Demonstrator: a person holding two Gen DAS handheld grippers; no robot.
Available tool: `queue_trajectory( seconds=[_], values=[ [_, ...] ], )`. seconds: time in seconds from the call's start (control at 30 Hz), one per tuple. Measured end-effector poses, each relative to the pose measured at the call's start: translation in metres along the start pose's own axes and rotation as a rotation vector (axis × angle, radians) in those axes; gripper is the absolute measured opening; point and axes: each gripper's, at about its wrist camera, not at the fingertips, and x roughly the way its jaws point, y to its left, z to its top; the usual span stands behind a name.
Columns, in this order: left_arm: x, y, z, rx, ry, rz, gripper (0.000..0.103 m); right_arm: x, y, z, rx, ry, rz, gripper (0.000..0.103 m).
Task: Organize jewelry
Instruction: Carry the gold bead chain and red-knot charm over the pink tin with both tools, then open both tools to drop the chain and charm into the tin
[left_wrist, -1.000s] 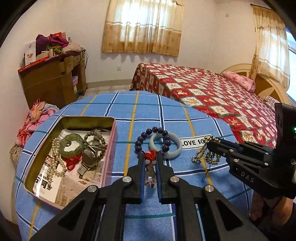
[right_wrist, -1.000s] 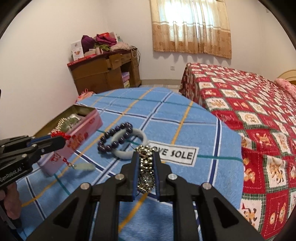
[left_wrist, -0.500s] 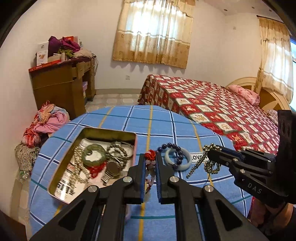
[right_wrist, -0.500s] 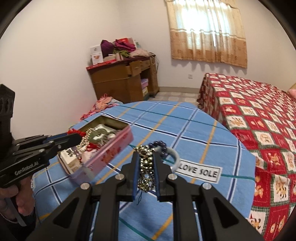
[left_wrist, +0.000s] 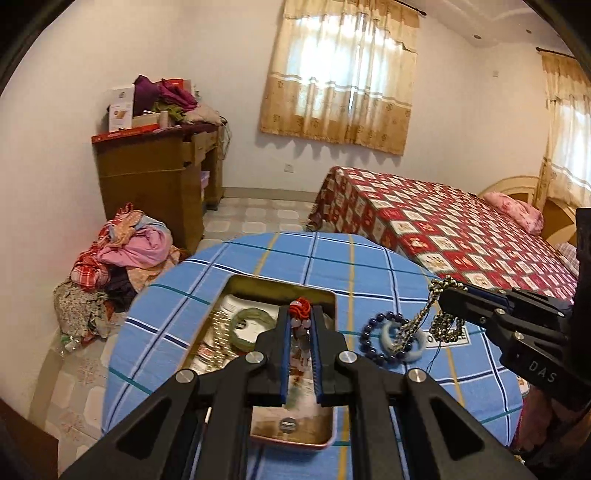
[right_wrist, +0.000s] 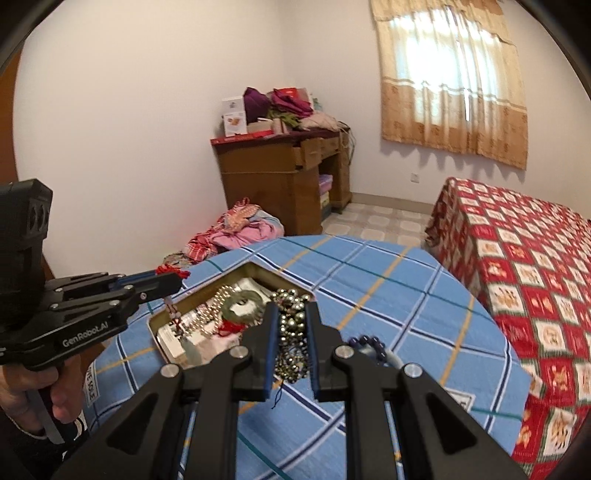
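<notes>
My left gripper (left_wrist: 299, 314) is shut on a red-knot pendant (left_wrist: 300, 307), which hangs over the open tin box (left_wrist: 236, 284). From the right wrist view the same pendant (right_wrist: 171, 272) dangles from the left gripper (right_wrist: 177, 280) above the tin's near-left corner (right_wrist: 159, 332). My right gripper (right_wrist: 291, 310) is shut on a metal bead chain (right_wrist: 291, 328) and is held just right of the tin. The chain (left_wrist: 417, 325) hangs in the air above a dark bead bracelet (left_wrist: 369, 339) and a white bangle (left_wrist: 413, 354) on the blue checked cloth (left_wrist: 369, 266). A green bangle (left_wrist: 255, 321) and pearls lie in the tin.
A bed with a red quilt (left_wrist: 461, 236) stands close behind the round table on the right. A wooden desk (left_wrist: 155, 184) and a heap of clothes (left_wrist: 122, 258) are on the floor to the left. A person's hand (right_wrist: 22, 398) grips the left handle.
Both grippers have risen and moved left with their pieces. The pendant has gone from the bare cloth to over the tin. The chain now hangs clear of the cloth.
</notes>
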Motion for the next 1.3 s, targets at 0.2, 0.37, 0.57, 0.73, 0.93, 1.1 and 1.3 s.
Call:
queue_trajectory(
  seconds=[0.2, 0.37, 0.57, 0.73, 0.93, 1.1, 1.3],
  values=[
    [0.003, 0.018, 0.005, -0.009, 0.000, 0.030, 0.009, 0.011, 0.014, 0.009, -0.039, -0.004, 0.028, 0.016],
    [0.010, 0.029, 0.003, -0.022, 0.016, 0.045, 0.009, 0.020, 0.025, 0.015, -0.055, 0.000, 0.053, 0.016],
    [0.019, 0.035, 0.003, -0.022, 0.027, 0.065, 0.009, 0.033, 0.039, 0.018, -0.076, 0.008, 0.079, 0.016],
    [0.030, 0.042, 0.003, -0.017, 0.047, 0.084, 0.009, 0.045, 0.048, 0.018, -0.090, 0.015, 0.092, 0.016],
    [0.041, 0.048, 0.002, -0.017, 0.065, 0.100, 0.009, 0.061, 0.060, 0.014, -0.110, 0.029, 0.105, 0.016],
    [0.052, 0.054, -0.001, -0.020, 0.083, 0.110, 0.009, 0.073, 0.062, 0.008, -0.111, 0.047, 0.105, 0.016],
    [0.061, 0.059, -0.006, -0.026, 0.102, 0.118, 0.009, 0.086, 0.062, -0.001, -0.101, 0.085, 0.103, 0.016]
  ],
)
